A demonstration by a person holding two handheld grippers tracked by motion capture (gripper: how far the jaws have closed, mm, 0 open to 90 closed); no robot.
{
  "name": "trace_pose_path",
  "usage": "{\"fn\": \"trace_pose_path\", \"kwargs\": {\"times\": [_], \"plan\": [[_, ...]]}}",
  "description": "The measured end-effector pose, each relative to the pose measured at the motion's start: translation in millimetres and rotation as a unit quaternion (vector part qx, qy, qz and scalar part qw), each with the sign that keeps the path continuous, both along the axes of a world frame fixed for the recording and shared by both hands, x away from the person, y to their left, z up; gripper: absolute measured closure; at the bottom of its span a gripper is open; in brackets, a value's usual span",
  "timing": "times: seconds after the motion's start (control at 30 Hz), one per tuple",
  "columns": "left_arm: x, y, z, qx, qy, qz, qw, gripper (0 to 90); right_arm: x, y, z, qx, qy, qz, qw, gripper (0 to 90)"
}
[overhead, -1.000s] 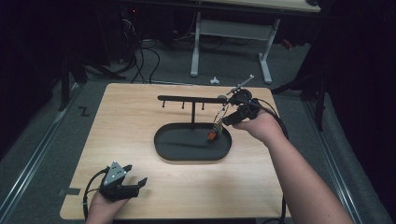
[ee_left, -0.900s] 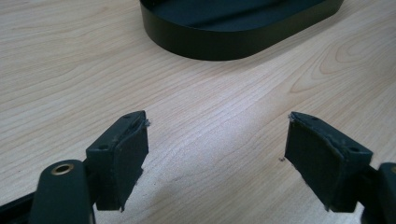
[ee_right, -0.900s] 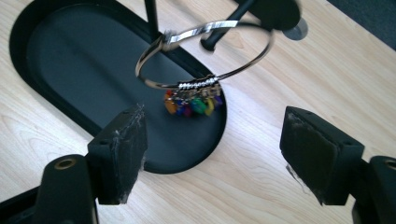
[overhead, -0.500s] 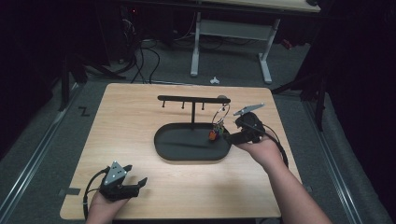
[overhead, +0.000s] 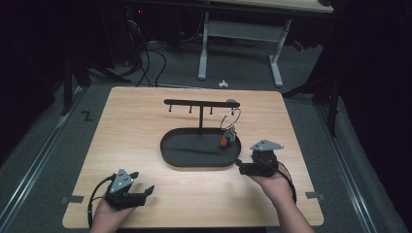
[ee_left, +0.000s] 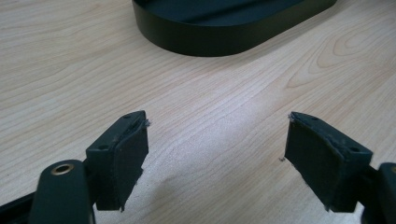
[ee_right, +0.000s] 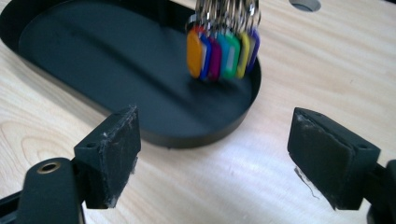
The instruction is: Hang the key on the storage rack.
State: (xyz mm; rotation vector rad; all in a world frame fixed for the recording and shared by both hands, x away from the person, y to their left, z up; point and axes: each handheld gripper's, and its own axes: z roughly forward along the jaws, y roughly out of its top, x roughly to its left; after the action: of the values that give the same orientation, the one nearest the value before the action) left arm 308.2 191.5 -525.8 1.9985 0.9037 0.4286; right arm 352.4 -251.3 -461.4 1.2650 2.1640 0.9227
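The right gripper, which a second ago was up at the right end of the rack with the key ring, has let go and drawn back off the tray, jaws apart, leaving the ring hanging there.

In the right gripper view the key tags were blurred, their rings cut off by the top edge. The black tray ran off the top edge in the left gripper view. Tag markings were too small to tell from the high view.
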Motion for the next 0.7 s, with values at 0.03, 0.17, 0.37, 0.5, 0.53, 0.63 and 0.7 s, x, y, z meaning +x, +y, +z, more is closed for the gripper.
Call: {"fn": "trace_pose_path", "kwargs": {"times": [0.03,0.17,0.37,0.5,0.53,0.63,0.7], "plan": [[-0.1,0.3,0.2,-0.004,0.001,0.0,1.0,21.8,-9.8,-5.7,-13.6,0.0,-0.008,-0.002,1.0,17.5],[-0.4,0.6,-0.8,-0.001,0.003,0.003,1.0,21.8,-48.4,-28.1,-42.0,0.042,-0.06,-0.017,0.9972,16.3],[-0.2,-0.9,-1.2,0.005,0.005,0.007,1.0,21.7,-68.7,-43.0,-50.2,0.059,-0.067,-0.013,0.9959,16.0],[-2.1,0.3,-0.4,0.005,0.001,0.015,0.9999,20.6,-64.9,-40.5,-50.3,0.057,-0.076,-0.013,0.9954,15.9],[-2.6,1.4,-0.4,0.007,-0.002,0.02,0.9998,19.9,-64.3,-39.9,-49.9,0.063,-0.078,-0.012,0.9949,15.9],[-2.1,5.2,-0.7,0.003,-0.003,0.028,0.9996,18.8,-62.4,-37.5,-50.8,0.06,-0.077,-0.011,0.9952,15.9],[-1.3,6.8,-1.1,0.001,-0.002,0.03,0.9996,18.7,-61.2,-36.5,-52.2,0.057,-0.074,-0.008,0.9956,15.9]]}}
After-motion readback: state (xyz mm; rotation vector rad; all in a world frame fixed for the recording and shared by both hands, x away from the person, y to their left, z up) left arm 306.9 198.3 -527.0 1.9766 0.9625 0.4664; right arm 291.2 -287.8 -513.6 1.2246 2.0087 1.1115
